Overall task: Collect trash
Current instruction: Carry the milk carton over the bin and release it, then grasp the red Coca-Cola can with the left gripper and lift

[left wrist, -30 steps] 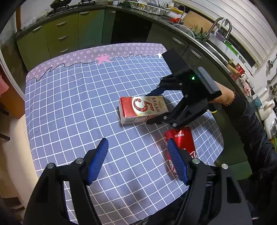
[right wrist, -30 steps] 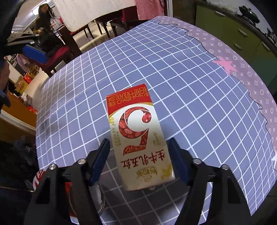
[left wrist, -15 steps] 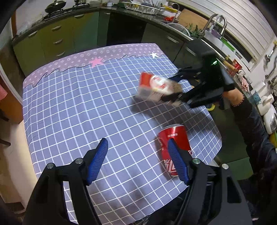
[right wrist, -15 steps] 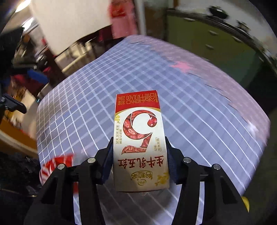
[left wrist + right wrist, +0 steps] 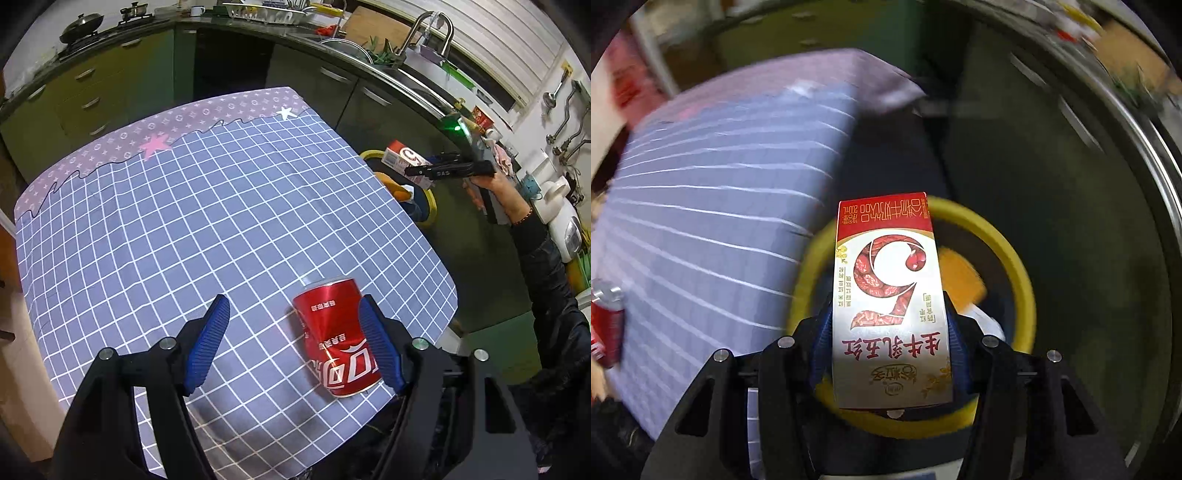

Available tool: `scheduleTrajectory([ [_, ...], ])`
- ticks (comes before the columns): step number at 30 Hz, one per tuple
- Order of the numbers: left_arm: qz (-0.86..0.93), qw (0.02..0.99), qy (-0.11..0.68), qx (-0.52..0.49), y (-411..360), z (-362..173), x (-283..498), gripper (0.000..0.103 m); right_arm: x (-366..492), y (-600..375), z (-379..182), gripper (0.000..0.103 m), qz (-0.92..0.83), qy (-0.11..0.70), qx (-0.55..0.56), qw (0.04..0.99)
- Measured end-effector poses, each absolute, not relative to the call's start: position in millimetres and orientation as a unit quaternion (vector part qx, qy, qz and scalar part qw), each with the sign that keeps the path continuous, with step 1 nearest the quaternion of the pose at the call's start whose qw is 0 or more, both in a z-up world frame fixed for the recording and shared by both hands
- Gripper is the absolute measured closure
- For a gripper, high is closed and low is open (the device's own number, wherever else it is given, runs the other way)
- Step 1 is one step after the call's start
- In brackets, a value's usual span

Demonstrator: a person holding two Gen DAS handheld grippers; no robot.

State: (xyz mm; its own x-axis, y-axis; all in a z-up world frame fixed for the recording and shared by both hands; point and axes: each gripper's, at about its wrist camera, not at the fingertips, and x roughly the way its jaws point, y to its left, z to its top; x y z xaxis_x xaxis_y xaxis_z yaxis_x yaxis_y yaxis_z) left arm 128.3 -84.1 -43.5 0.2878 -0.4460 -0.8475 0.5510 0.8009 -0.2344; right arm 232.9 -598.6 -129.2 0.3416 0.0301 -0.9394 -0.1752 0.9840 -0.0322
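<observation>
My right gripper (image 5: 886,343) is shut on a red and white milk carton (image 5: 888,295) and holds it above a yellow-rimmed trash bin (image 5: 1015,266) beside the table. In the left wrist view the carton (image 5: 404,158) and right gripper (image 5: 417,168) hang past the table's right edge, over the bin (image 5: 430,201). A dented red cola can (image 5: 338,336) lies on the blue checked tablecloth (image 5: 184,221) near the front right corner. My left gripper (image 5: 291,345) is open just above the table, its right fingertip (image 5: 375,343) beside the can.
Orange and white trash lies inside the bin (image 5: 960,277). Green kitchen cabinets (image 5: 110,85) and a counter with a sink and tap (image 5: 424,33) run behind and to the right of the table. A white appliance (image 5: 557,214) stands at the far right.
My right gripper closed on the carton, lifted it off the table and carried it right, over the bin. My left gripper moved right toward the can.
</observation>
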Motion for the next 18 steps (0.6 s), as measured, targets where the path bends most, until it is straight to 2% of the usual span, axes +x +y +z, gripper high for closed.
scheduleTrajectory([
  [3,-0.312,0.798,0.512,0.057,-88,-44,128,0.034,239,-616,-145,0.05,0.044,0.585,-0.04,0.809],
  [6,-0.314,0.795,0.515,0.061,-92,-44,127,0.034,242,-626,-152,0.035,0.018,0.587,-0.031,0.809],
  [9,-0.311,0.79,0.524,0.068,-99,-48,126,0.03,239,-629,-144,0.034,0.01,0.578,-0.015,0.816],
  [18,-0.289,0.763,0.571,0.091,-129,-74,128,0.028,200,-606,-111,0.033,0.029,0.561,-0.001,0.827],
])
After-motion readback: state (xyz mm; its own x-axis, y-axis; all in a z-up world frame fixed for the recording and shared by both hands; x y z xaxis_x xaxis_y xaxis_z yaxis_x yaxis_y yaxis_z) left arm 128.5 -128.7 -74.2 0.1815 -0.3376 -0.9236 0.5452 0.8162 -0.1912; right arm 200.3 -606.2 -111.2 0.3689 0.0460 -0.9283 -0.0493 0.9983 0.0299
